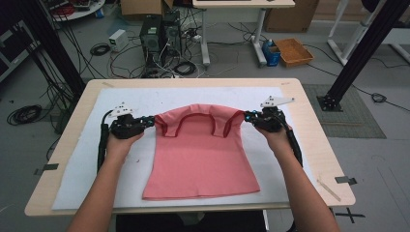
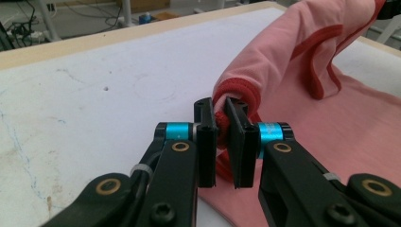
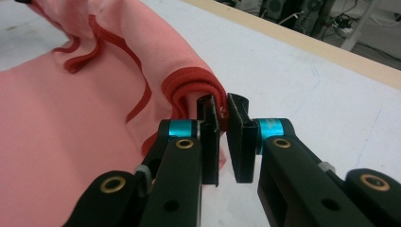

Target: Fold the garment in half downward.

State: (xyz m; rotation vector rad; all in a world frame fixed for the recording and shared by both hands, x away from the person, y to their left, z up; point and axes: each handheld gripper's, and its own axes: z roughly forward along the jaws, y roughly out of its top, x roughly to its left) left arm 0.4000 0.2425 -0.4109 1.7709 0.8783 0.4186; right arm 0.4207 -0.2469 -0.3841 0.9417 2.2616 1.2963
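Lying across the middle of the high view, a pink sleeveless top (image 1: 200, 154) with darker red trim rests on a white sheet (image 1: 82, 159) that covers the pale wood worktop (image 1: 309, 125). At centre left of that frame, the left gripper (image 1: 151, 121) pinches the garment's left shoulder; in the left gripper view its jaws are clamped on the bunched red hem (image 2: 234, 92), with a narrow gap filled by cloth. The top's neckline end is lifted and stretched between both tools, while its lower hem lies flat toward the bottom of the frame. At centre right, the right gripper (image 1: 247, 116) holds the other shoulder; in the right gripper view its jaws are closed on the folded red-edged strap (image 3: 194, 90). No readable writing, brand or label shows on the garment or the tools.
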